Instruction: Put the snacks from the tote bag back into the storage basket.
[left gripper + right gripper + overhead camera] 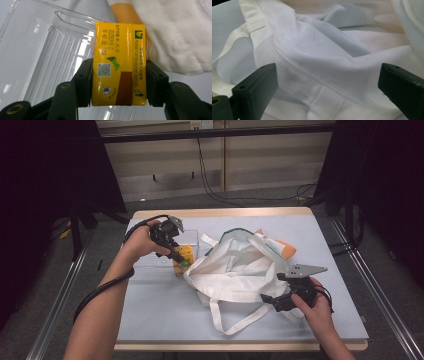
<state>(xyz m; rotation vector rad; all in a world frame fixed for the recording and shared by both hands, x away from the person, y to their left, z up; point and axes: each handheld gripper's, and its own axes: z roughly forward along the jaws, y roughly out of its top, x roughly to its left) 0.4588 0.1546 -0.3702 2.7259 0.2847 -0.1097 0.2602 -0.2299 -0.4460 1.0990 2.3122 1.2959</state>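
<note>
Pale blue table [165, 320] w/ wood edge, dim room. Left gripper [176, 256] clamps yellow juice carton [118, 63] (glossy, QR code) above clear tray [37, 55], beside white tote bag [240, 270]. Right gripper [270, 301] open.

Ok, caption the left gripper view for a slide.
Left gripper clamps a yellow carton above a clear tray, beside a white bag.

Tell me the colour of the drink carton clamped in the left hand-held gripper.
The drink carton is bright yellow with a brown band and a green logo; the left gripper view shows it best.
</note>
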